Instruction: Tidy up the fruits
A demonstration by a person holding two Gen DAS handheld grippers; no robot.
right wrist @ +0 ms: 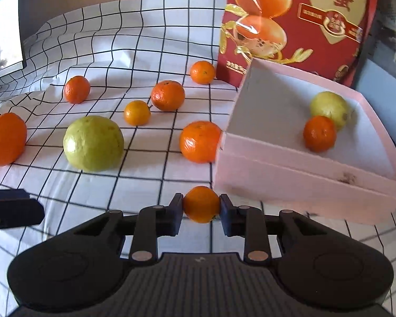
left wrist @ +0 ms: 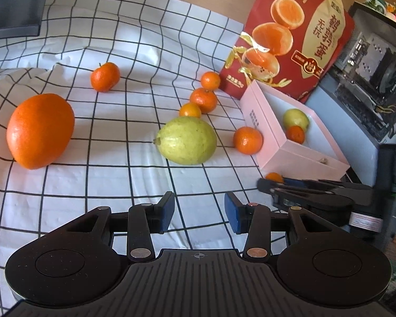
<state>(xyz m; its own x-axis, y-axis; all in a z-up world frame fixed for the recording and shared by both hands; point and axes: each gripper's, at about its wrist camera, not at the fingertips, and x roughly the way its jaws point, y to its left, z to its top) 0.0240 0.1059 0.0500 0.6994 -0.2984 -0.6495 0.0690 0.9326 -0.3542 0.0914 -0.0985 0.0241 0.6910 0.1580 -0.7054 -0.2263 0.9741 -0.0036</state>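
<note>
Two pads of the right gripper [right wrist: 201, 208] pressed on a small mandarin [right wrist: 201, 204], one on each flank, just in front of the pink box [right wrist: 298, 185] and low over the checked cloth [right wrist: 145, 179]. Gripped across the middle, probably so that the round fruit would not roll out on the lift to the box. Could not tell whether it rested on the cloth or hung just clear.

Empty, by contrast, at the left gripper [left wrist: 199, 212]: blue pads apart, nothing between them, hovering over bare cloth short of the green guava [left wrist: 186, 140]. Seemingly waiting its turn.

Further out, lay loose on the cloth: another mandarin [right wrist: 200, 141] touching the box's left wall, three more [right wrist: 168, 95] [right wrist: 136, 112] [right wrist: 202, 72] strung toward the red carton [right wrist: 298, 21], one [right wrist: 76, 89] apart to the left, and a large orange [right wrist: 5, 138] near the left edge. Already inside the box: a second guava [right wrist: 329, 109] and a mandarin [right wrist: 319, 133], touching, against the far side. Judged barely begun, with most fruit not yet in the box.

Stood upright behind the box, the carton, likely only a backdrop.
</note>
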